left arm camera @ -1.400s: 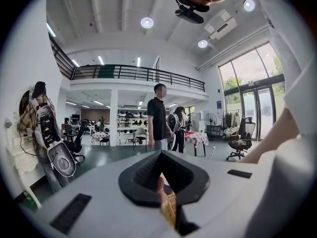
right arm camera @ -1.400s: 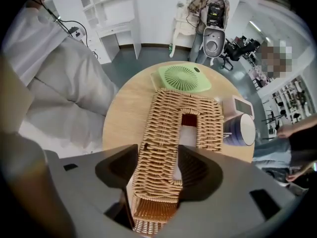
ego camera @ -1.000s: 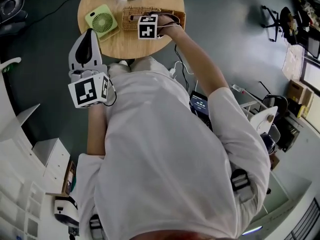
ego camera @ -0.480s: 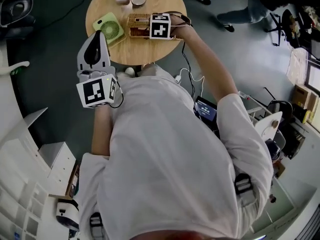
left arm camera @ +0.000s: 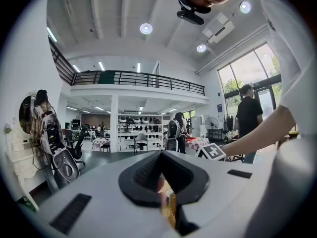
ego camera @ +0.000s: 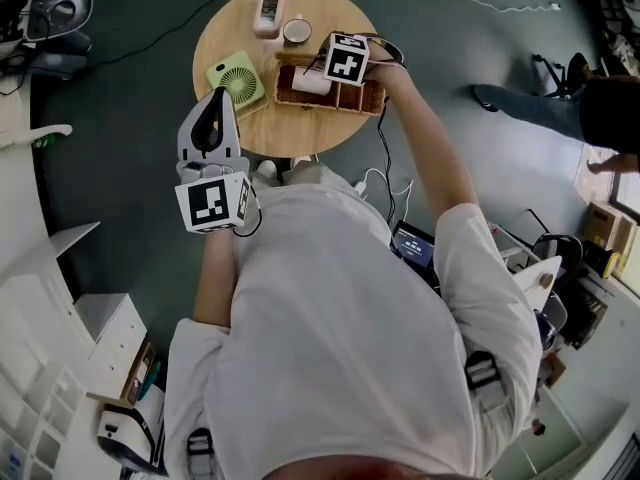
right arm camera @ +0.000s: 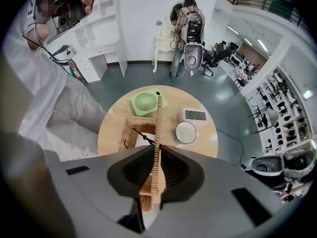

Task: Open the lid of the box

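We are standing over a round wooden table and holding a gripper in each hand. The left gripper is hanging at the near edge of the table, just beside the fan in the head view and well apart from the box. Its jaws are resting together with nothing between them.

The right gripper is pointing steeply down over the woven box, which is sitting on the far right part of the table. Its jaws have just been closing and are now clenching the box's flat woven lid. In the right gripper view we are seeing this lid edge-on, as a thin strip running up from between the pads, lifted clear of the box. The box is lying open, showing divided compartments, and something white is lying in the left one.

A green fan is lying flat just left of the box. Behind them, a small digital clock and a round white dish are sitting side by side.
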`<state>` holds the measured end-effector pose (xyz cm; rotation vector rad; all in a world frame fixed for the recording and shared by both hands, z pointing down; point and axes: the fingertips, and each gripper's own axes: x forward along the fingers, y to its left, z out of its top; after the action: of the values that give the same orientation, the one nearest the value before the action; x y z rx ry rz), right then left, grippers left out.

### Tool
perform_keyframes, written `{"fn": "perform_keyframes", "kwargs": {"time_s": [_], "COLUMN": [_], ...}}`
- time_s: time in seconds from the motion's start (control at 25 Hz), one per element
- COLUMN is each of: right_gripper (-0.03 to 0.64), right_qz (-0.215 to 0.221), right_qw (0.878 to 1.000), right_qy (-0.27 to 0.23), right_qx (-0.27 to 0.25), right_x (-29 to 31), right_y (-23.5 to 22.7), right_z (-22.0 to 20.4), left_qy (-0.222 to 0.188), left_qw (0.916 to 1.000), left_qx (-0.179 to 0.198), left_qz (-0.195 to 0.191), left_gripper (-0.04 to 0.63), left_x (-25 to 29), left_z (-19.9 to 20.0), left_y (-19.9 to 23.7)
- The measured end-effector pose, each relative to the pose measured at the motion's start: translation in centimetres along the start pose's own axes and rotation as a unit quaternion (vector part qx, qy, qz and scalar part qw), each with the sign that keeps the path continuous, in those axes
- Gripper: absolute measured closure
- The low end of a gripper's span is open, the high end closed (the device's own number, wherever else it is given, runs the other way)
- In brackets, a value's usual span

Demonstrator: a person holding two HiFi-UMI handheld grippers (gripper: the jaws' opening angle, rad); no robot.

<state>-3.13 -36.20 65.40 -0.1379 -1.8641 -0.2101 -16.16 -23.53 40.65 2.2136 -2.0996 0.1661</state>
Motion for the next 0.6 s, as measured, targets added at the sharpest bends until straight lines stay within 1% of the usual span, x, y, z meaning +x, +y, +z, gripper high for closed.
{"fn": "perform_keyframes", "kwargs": {"time_s": [0.28,0.4,0.6], "right_gripper": [0.572,0.569,0.568], "right_qz": [-0.032,-0.034,-0.045], "right_qw": [0.999,0.999,0.998], "right_qy": [0.004,0.003,0.004], "right_qx": [0.035,0.039,0.032], "right_x": [1.2,1.7,1.3], "right_y": [-5.8,-6.9,-7.4], "right_z": [-1.0,-0.8,-1.2], "left_qy": [0.004,0.003,0.001], "left_qw": [0.9999,0.9999,0.9998], "left_qx": [0.001,0.002,0.005], "left_qz": [0.010,0.016,0.021], "left_gripper": [0.601,0.601,0.601], "left_x": [-0.2,-0.4,-0.4], "left_z": [-0.1,0.0,0.4], "left_y": [0.3,0.5,0.5]}}
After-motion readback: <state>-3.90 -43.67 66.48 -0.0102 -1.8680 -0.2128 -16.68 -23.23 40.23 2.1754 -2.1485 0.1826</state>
